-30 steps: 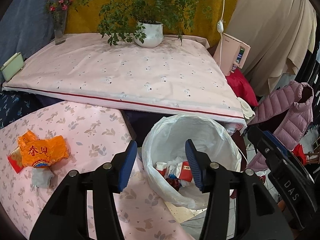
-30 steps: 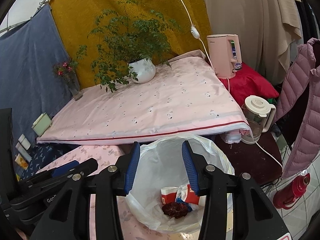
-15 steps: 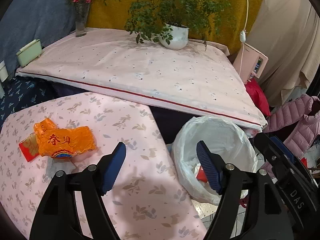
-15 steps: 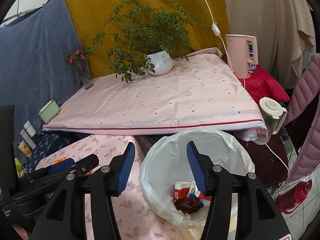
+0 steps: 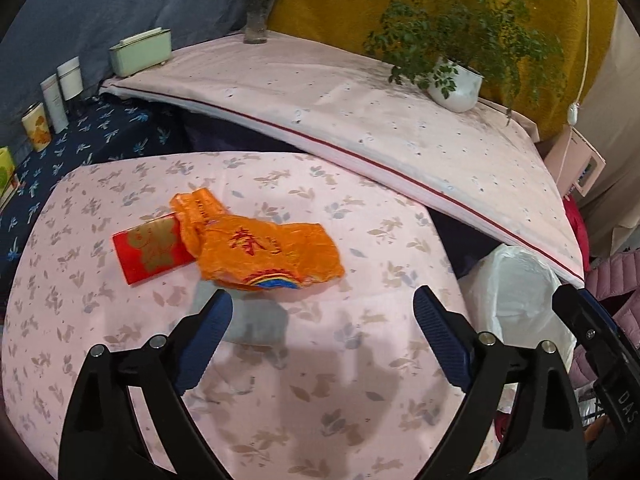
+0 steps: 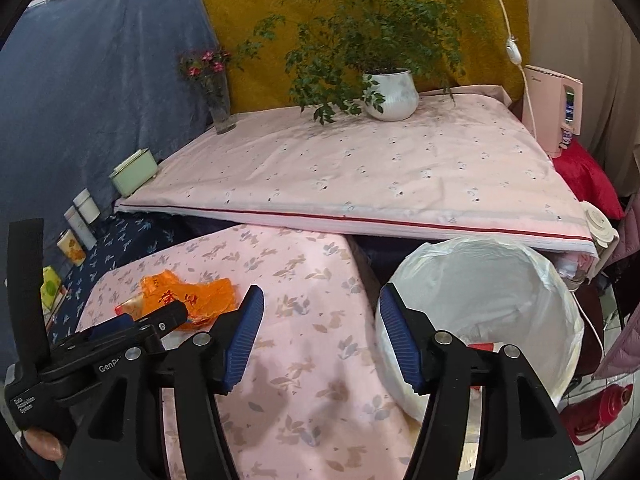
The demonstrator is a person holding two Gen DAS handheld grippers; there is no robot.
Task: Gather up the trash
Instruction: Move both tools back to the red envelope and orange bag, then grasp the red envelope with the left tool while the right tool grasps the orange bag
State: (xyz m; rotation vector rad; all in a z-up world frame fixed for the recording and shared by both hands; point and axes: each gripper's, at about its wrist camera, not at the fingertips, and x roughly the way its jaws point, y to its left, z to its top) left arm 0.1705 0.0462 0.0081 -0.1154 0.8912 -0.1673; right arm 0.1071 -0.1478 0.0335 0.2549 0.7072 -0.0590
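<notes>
Our left gripper [image 5: 322, 320] has just been opening wide, nothing in it, above the orange wrapper [image 5: 264, 250] on the pink table [image 5: 360, 400]. Our right gripper [image 6: 320, 332] has been opening too, empty, beside the white bin bag [image 6: 500, 300].

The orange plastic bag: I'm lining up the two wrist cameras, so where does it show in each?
Left wrist: orange plastic bag mid-frame on the floral cloth, overlapping the red envelope.
Right wrist: lower left, partly behind the left gripper.
Shared landmark: white plant pot.
</notes>
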